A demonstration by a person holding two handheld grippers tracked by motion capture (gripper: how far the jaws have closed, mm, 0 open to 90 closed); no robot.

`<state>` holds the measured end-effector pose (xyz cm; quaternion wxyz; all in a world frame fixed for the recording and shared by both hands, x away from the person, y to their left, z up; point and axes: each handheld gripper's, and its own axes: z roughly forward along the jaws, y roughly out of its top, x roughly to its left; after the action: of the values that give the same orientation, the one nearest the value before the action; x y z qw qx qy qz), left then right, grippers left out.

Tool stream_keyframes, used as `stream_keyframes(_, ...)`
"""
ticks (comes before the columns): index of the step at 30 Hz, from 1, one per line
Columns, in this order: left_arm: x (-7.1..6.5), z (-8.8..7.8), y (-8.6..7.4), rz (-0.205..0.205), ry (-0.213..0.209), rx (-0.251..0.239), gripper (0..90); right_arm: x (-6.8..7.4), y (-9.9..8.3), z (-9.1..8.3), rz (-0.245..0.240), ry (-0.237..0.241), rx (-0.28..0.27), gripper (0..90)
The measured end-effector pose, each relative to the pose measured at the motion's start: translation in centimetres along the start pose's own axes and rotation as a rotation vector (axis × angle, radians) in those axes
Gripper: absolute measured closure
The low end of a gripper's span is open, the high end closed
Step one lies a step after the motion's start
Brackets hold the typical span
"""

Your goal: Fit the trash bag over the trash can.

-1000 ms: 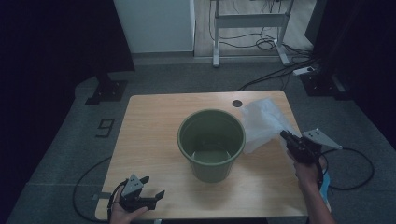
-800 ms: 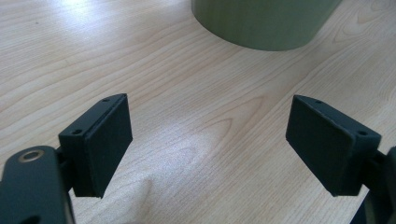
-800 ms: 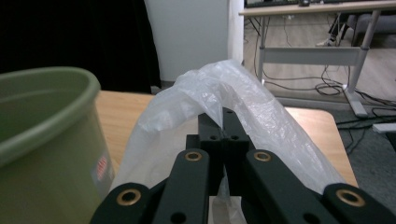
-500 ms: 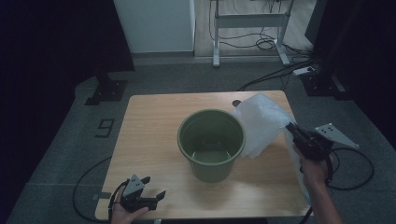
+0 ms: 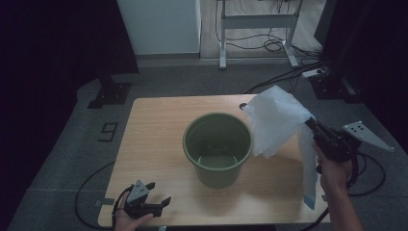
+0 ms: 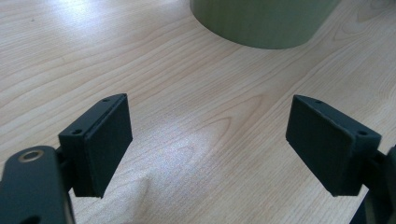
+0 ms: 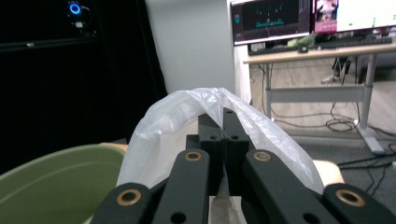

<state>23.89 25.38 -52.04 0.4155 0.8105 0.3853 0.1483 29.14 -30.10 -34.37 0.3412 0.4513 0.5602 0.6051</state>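
High view overhead facing forward, gripper views close along jaws, all apparently sharing bucket.

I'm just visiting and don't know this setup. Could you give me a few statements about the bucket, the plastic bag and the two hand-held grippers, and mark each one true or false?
1. The right gripper is shut on the white plastic bag. True.
2. The bag already lines the green bucket. False: it hangs in the air beside the bucket's rim, on the person's right.
3. The left gripper has its jaws open with nothing between them. True.
4. The left gripper is holding the bucket steady. False: it sits low over the wooden table, near the front edge, apart from the bucket.
5. The bucket lies tipped on its side. False: it stands upright on the table.
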Motion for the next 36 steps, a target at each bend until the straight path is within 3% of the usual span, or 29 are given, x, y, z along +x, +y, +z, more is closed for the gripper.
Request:
stream_keyframes(11, 0.1, 0.0, 0.0, -0.003, -0.003, 0.001, 14.4, 1.3, 3.3, -1.1, -0.007, 0.031, -0.069, 88.7)
stream_keyframes(18, 0.1, 0.0, 0.0, -0.002, -0.004, 0.002, 14.4, 3.2, 5.1, -1.4, -0.022, 0.077, -0.101, 88.7)
stream_keyframes(26, 0.1, 0.0, 0.0, -0.002, -0.003, 0.0, 14.4, 5.2, 5.1, -0.7, -0.045, 0.125, -0.089, 88.7)
stream_keyframes(36, 0.2, -0.1, 0.0, 0.0, -0.003, 0.001, 14.4, 7.4, 3.1, 1.6, -0.046, 0.168, -0.04, 88.7)
